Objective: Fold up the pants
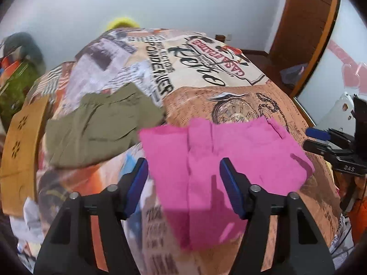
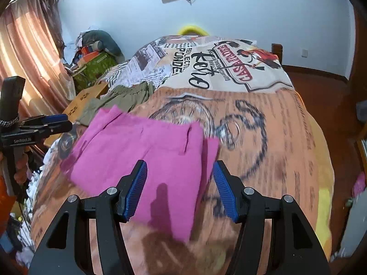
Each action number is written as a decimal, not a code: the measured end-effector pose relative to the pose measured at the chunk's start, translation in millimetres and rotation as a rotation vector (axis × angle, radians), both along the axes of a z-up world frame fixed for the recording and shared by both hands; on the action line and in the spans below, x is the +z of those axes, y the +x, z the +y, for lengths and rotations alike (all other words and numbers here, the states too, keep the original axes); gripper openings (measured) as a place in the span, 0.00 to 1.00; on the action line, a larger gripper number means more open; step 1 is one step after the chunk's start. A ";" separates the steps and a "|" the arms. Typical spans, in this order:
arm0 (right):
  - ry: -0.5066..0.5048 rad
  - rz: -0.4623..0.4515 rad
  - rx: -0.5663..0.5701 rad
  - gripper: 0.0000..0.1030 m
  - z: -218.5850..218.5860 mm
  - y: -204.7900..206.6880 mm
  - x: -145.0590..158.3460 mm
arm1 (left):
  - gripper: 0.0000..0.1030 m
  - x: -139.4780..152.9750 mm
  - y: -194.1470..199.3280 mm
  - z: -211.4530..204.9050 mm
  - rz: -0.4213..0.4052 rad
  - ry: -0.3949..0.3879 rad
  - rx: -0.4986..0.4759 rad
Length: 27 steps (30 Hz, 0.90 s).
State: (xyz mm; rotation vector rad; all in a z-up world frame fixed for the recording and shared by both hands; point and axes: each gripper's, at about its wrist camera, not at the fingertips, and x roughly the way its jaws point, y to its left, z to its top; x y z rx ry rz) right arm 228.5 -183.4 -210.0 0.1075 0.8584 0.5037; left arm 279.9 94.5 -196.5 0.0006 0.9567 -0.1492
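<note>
Pink pants (image 1: 218, 160) lie flat on the printed bedspread, waistband at the far end; they also show in the right wrist view (image 2: 146, 160). My left gripper (image 1: 183, 174) is open and empty, hovering over the near part of the pants. My right gripper (image 2: 180, 178) is open and empty, above the pants' right edge. Each gripper shows in the other's view: the right gripper (image 1: 321, 137) at the right edge, the left gripper (image 2: 55, 121) at the left edge. Olive green pants (image 1: 101, 123) lie folded to the left of the pink ones, also in the right wrist view (image 2: 123, 98).
The bedspread (image 2: 263, 126) covers a bed. A cardboard box (image 1: 20, 146) stands at the bed's left edge. A cluttered pile (image 2: 91, 57) and curtains (image 2: 25, 52) are at the far left. A wooden door (image 1: 305, 23) is at the right.
</note>
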 end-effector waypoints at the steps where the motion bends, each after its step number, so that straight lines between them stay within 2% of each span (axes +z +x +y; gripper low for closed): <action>1: -0.006 0.006 0.003 0.54 2.2 7.5 -2.2 | 0.52 -4.7 8.9 -3.3 0.018 -0.007 -0.011; 5: -0.015 0.054 0.037 0.46 11.1 31.8 -16.0 | 0.33 -28.7 35.9 -12.9 0.090 -0.042 -0.048; 7: -0.013 0.091 0.057 0.37 15.1 42.0 -25.4 | 0.32 -38.0 40.8 -14.9 0.104 -0.054 -0.051; 9: 0.003 0.118 0.073 0.29 16.4 48.7 -33.0 | 0.30 -42.0 44.5 -14.2 0.103 -0.077 -0.046; 13: 0.009 0.094 0.064 0.16 15.3 51.0 -34.8 | 0.12 -37.1 41.5 -9.1 0.064 -0.123 -0.057; 16: 0.002 0.047 0.066 0.12 14.6 46.4 -28.2 | 0.12 -32.5 39.4 -7.3 0.047 -0.129 -0.062; 21: -0.095 -0.030 0.069 0.11 23.6 42.4 -24.3 | 0.12 -36.4 36.6 -18.4 0.035 -0.013 -0.072; 23: -0.154 -0.026 0.083 0.11 30.7 47.6 -32.7 | 0.12 -46.1 38.0 -21.5 0.053 0.036 -0.073; 27: -0.159 0.012 0.090 0.11 30.4 54.4 -38.6 | 0.13 -50.6 42.2 -13.3 0.084 -0.005 -0.065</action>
